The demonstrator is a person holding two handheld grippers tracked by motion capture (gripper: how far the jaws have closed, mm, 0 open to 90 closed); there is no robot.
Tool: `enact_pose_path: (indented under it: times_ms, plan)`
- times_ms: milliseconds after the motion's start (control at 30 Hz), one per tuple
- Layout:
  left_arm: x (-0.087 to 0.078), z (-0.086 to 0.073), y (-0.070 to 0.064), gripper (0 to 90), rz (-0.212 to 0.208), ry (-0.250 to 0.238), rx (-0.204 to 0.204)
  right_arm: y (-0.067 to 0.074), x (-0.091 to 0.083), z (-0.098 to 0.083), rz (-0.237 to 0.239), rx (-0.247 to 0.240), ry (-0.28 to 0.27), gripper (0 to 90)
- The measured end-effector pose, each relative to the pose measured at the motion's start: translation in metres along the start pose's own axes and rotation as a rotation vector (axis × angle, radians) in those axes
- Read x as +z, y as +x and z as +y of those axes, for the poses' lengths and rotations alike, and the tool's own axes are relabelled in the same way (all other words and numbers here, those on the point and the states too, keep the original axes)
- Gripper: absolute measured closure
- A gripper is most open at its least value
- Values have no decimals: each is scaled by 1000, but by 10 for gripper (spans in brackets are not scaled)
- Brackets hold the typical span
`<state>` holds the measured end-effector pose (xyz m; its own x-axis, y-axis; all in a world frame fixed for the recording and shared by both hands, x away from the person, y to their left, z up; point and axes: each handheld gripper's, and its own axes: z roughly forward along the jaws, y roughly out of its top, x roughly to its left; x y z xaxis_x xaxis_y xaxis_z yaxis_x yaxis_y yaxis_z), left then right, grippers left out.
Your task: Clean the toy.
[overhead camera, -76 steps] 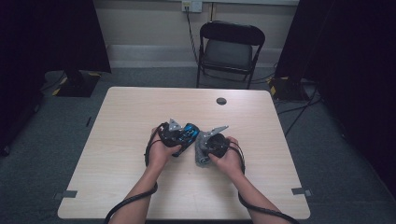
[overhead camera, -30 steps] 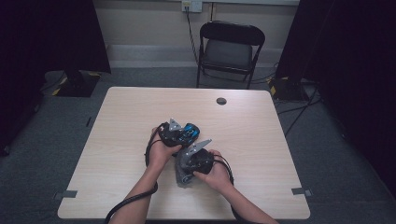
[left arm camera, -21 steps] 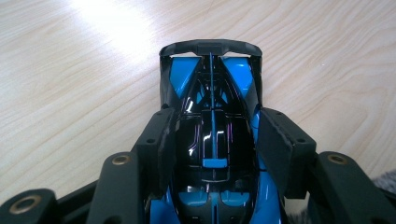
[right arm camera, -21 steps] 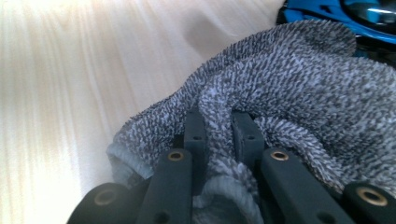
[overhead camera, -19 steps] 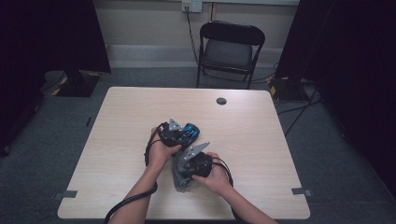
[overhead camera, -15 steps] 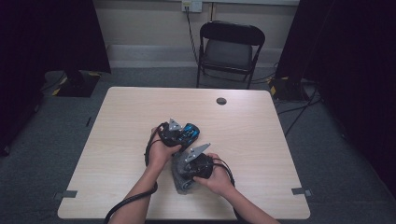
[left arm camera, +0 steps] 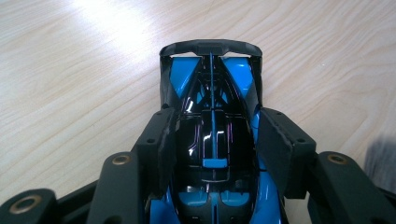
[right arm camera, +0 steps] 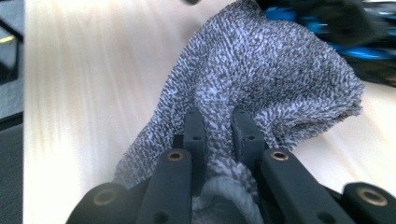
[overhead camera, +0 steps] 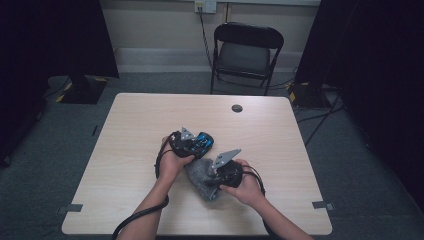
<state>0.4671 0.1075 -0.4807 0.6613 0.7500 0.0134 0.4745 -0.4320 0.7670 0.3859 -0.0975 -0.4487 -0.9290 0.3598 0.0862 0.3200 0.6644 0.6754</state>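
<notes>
A blue and black toy race car (left arm camera: 212, 135) sits on the wooden table between the jaws of my left gripper (left arm camera: 214, 149), whose pads (left arm camera: 166, 144) press its flanks. In the high view the left gripper (overhead camera: 196, 143) holds the car (overhead camera: 204, 140) near the table's middle. A grey speckled cloth (right arm camera: 261, 79) is pinched in my right gripper (right arm camera: 215, 133), its fold bunched between the pads. From above, the right gripper (overhead camera: 216, 176) sits over the cloth (overhead camera: 202, 176), just in front of the car. The cloth's far edge lies close to the car.
A small dark round disc (overhead camera: 237, 108) lies near the table's (overhead camera: 125, 150) far edge. A black folding chair (overhead camera: 245, 52) stands behind the table. Cables trail from both grippers toward the near edge.
My right gripper has shifted with the cloth, moving a little right and up from the table. The left gripper and car have stayed put.
</notes>
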Motion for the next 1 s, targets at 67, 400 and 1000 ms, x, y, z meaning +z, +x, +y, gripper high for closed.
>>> enact_pose_path:
  times_ms: [67,400,1000]
  plan:
    - [0,0,0,477,-1,-6,-7,-6,-8,-1,-21,19,-14,789]
    - [0,0,0,477,0,-6,-10,-42,-28,-8,-170,105,-46,789]
    - [0,0,0,477,-2,-3,-7,-94,-28,-23,-425,303,-19,791]
